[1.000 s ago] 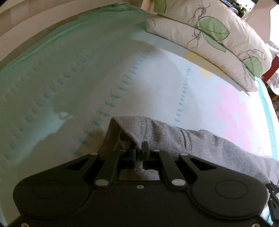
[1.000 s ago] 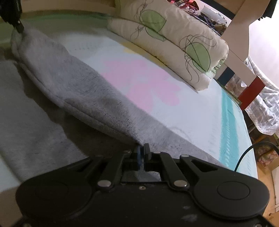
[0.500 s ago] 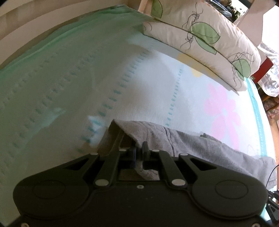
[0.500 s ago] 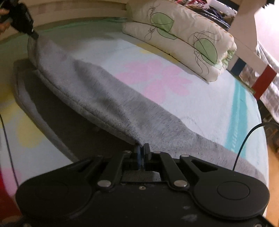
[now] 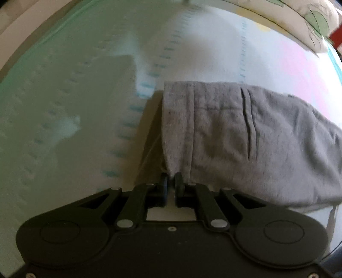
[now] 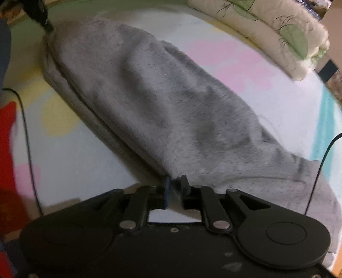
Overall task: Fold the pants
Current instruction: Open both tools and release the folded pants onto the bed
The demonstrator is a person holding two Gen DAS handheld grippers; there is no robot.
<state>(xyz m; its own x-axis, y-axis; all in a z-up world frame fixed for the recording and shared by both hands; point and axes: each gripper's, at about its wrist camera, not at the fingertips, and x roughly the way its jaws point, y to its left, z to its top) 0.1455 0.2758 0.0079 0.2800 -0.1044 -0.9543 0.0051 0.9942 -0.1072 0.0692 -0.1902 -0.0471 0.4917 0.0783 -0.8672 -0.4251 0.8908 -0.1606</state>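
Observation:
Grey sweatpants (image 5: 245, 136) lie on the bed, one half folded over the other. In the left wrist view the waistband end with a pocket slit faces me. My left gripper (image 5: 172, 180) is shut on the waistband corner, low over the sheet. In the right wrist view the pants (image 6: 171, 102) stretch away to the far left, where the left gripper (image 6: 46, 20) shows at their end. My right gripper (image 6: 176, 181) is shut on the near edge of the pants.
The bed sheet (image 5: 74, 96) is pale green and white with pink and yellow flowers. Pillows (image 6: 277, 27) lie at the head of the bed. A black cable (image 6: 27, 139) hangs at the left, another cable (image 6: 320, 166) at the right.
Both grippers have carried the lifted pants half over and down. The fabric now lies doubled on the sheet instead of hanging raised.

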